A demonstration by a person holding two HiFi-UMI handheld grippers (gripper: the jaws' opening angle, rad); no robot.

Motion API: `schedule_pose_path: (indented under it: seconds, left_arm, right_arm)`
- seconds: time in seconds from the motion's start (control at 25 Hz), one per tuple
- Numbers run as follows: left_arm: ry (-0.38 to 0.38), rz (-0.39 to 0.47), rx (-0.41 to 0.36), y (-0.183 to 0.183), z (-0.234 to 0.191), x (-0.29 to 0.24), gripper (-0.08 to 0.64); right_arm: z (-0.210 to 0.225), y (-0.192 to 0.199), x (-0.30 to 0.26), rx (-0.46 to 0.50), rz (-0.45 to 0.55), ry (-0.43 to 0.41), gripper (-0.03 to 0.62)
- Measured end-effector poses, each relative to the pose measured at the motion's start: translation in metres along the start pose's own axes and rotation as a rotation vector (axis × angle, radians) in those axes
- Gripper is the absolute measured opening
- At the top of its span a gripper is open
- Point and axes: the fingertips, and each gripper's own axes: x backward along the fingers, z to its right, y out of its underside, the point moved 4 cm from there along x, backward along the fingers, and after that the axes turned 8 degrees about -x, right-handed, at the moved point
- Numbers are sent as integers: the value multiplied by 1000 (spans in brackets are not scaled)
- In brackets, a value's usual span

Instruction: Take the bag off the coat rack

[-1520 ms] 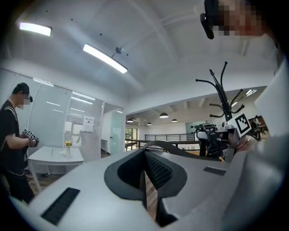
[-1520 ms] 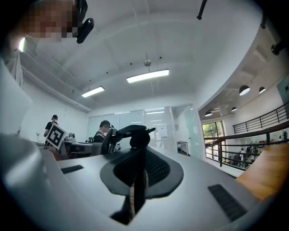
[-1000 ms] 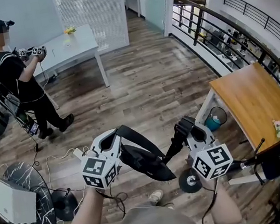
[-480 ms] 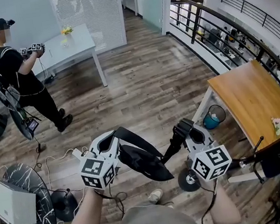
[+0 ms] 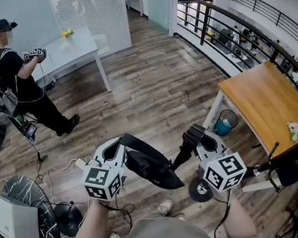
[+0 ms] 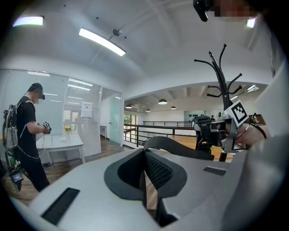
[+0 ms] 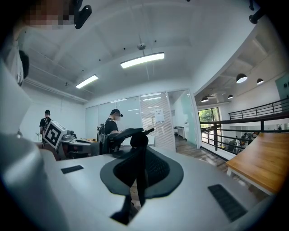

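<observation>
In the head view a black bag [image 5: 152, 168] hangs between my two grippers above the wooden floor. My left gripper [image 5: 124, 147] is shut on its black strap [image 6: 180, 148], which arches away from the shut jaws [image 6: 144, 155]. My right gripper [image 5: 188, 139] is shut on another black part of the bag [image 7: 137, 137], its jaws together [image 7: 137, 153]. The black coat rack [image 6: 220, 83] stands behind the right gripper, its hooks bare, its round base [image 5: 197, 191] on the floor by my right hand.
A person in black [image 5: 19, 80] holds grippers beside a white table [image 5: 73, 46] at the back left. A wooden table [image 5: 270, 102], a teal bin [image 5: 224, 127] and a black chair [image 5: 297, 168] stand at the right. A railing [image 5: 226, 41] runs behind. A dark round table [image 5: 27, 219] is at the left.
Both grippers keep their hold on the bag and stay almost in place, the gripper views tipping down a little. The person at the back left has shifted stance.
</observation>
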Motion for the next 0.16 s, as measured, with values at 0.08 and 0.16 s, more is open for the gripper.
schedule_pose_path:
  seconds: [0.08,0.16]
  left_arm:
    - [1,0,-1,-1,1,-1,15]
    - [3,1,-1,-1,1,-2,15]
  right_arm:
    - [1,-1,1,1,1,2,34]
    - [2,-1,1,3,1,3,34]
